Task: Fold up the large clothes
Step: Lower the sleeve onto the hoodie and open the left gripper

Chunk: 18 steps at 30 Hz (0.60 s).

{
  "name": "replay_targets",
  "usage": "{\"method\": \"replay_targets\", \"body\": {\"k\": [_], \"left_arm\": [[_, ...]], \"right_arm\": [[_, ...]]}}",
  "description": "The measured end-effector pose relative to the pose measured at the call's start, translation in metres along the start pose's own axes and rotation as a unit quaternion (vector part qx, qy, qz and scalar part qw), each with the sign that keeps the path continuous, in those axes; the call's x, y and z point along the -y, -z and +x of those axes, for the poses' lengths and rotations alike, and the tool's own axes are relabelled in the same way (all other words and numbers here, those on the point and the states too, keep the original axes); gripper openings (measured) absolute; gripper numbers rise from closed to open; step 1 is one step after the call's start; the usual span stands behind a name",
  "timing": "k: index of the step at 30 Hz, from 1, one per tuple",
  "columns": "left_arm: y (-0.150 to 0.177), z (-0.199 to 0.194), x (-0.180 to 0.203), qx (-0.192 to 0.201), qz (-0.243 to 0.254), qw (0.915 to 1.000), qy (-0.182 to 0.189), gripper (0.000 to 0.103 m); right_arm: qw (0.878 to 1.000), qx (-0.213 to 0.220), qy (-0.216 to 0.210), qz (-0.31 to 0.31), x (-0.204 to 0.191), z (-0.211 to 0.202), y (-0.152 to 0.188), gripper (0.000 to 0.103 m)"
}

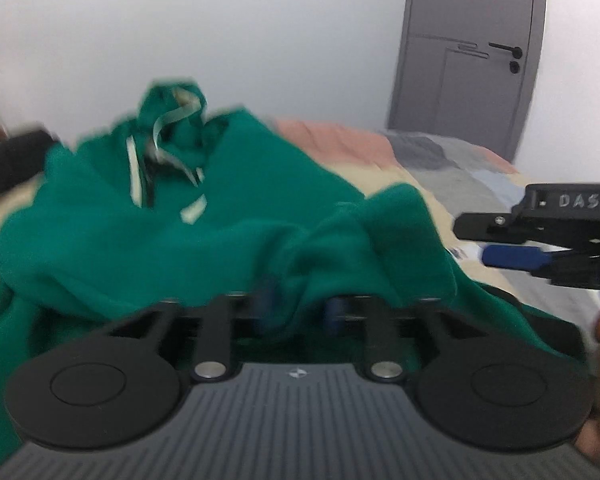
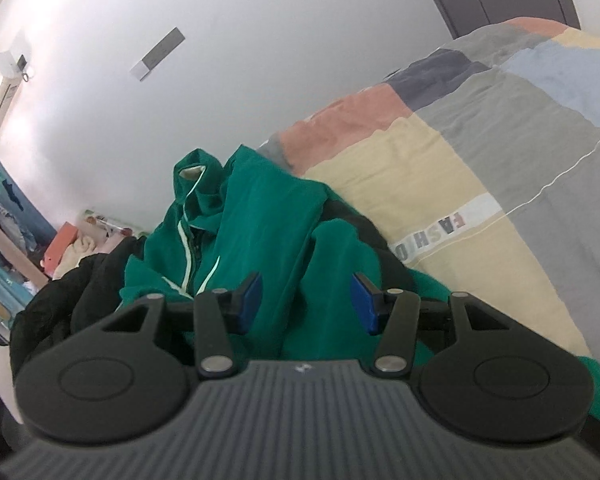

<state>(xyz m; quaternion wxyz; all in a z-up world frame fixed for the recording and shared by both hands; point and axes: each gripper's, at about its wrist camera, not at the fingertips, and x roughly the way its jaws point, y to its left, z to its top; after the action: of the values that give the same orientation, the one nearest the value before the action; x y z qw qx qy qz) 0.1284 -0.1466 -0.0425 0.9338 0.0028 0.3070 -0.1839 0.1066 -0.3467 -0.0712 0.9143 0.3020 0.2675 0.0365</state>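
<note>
Green zip hoodie (image 2: 260, 216) rumpled on patchwork bed (image 2: 440, 168) | left gripper (image 1: 300, 308) jaws blurred, cannot tell | right gripper (image 2: 306, 300) jaws wide, empty | soft, bulky, likely floppy: best pinched at hem or shoulder seams

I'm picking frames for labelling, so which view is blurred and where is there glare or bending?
Left wrist view: motion-smeared, green hoodie and blue pads soft. Right wrist view: sharper, hoodie zip crisp; white wall washed bright at left; fisheye bends the bedspread steeply.

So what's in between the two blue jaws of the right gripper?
A fold of the green hoodie fills the gap of the right gripper. The right wrist view shows the jaws apart, not clamped on it.
</note>
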Motion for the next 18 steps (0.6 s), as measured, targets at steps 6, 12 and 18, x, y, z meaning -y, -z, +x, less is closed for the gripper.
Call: {"method": "replay_targets", "body": {"k": [6,12,18], "left_arm": [[0.017,-0.041,-0.037,-0.028,-0.025,0.9979,0.052,0.075],[0.036,-0.067,-0.109,-0.011,-0.154,0.9867,0.051,0.075],[0.053,-0.055,-0.176,-0.01,-0.281,0.959,0.036,0.075]], "right_arm": [[1.0,-0.02,-0.022,-0.01,-0.012,-0.002,0.007,0.052],[0.997,-0.035,-0.059,-0.046,-0.033,0.0,0.017,0.056],[0.991,-0.065,-0.072,-0.088,-0.054,0.018,0.031,0.063]]}}
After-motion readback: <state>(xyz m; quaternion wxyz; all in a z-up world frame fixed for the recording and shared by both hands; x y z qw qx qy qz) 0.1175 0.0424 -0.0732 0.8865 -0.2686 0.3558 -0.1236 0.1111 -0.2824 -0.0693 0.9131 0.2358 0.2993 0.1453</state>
